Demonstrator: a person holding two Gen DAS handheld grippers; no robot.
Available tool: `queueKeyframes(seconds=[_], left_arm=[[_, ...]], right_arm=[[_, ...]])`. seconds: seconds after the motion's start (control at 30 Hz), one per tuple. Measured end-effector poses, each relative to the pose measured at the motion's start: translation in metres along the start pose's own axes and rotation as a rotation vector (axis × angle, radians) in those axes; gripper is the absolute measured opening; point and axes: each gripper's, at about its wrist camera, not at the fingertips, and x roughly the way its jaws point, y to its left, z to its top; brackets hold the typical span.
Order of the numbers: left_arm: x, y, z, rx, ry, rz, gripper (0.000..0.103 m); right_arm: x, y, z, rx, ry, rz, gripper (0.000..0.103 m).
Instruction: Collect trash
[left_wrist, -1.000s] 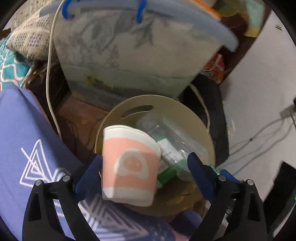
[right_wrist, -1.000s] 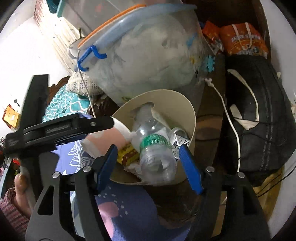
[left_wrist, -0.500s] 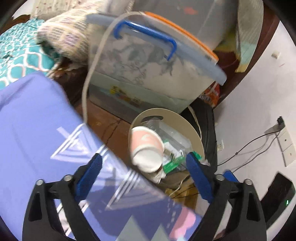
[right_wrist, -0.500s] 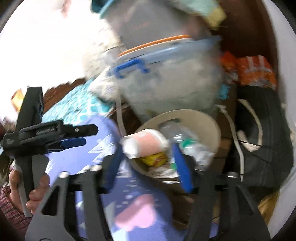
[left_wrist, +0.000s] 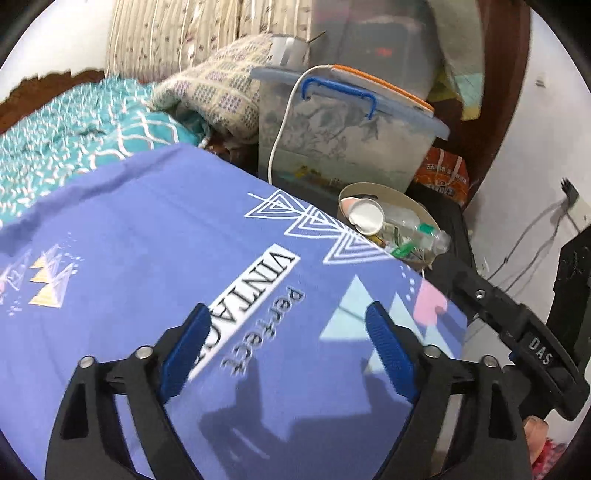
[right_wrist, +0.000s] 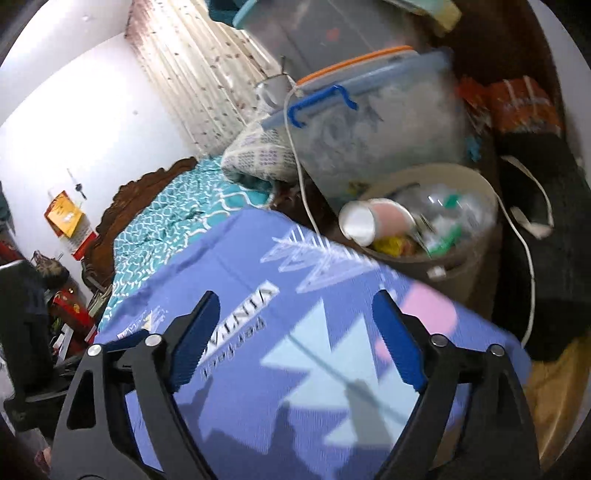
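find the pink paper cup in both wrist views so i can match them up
Left wrist view: the pink paper cup is right of centre, lying on its side at the near rim of the beige bin, white inside facing the camera.
Right wrist view: the cup is right of centre, upper half, at the bin's left rim, mouth pointing left.
Shared landmark: the clear storage box with a blue handle, just behind the bin.

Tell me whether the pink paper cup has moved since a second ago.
Yes. The pink paper cup was between the left claw's fingers over the bin; now it lies on its side in the bin, clear of both claws.
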Motion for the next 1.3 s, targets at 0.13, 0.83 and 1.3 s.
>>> queueKeyframes(seconds=[0.13,0.83,1.3], left_arm=[[-0.024,-0.003,-0.013,0.032,-0.054,0.010,0.093],[-0.104,0.035,-0.039,-0.023,-0.191,0.255,0.094],[-0.106,0.036,-0.040,-0.025,-0.199,0.306,0.094]], right_arm=[[-0.015,0.005,-0.020,0.022,0.012,-0.040,0.090],[-0.083,0.077,-0.024,-0.072,-0.054,-0.125,0.100],[-0.076,0.069,-0.037,0.009,0.030,-0.165,0.100]])
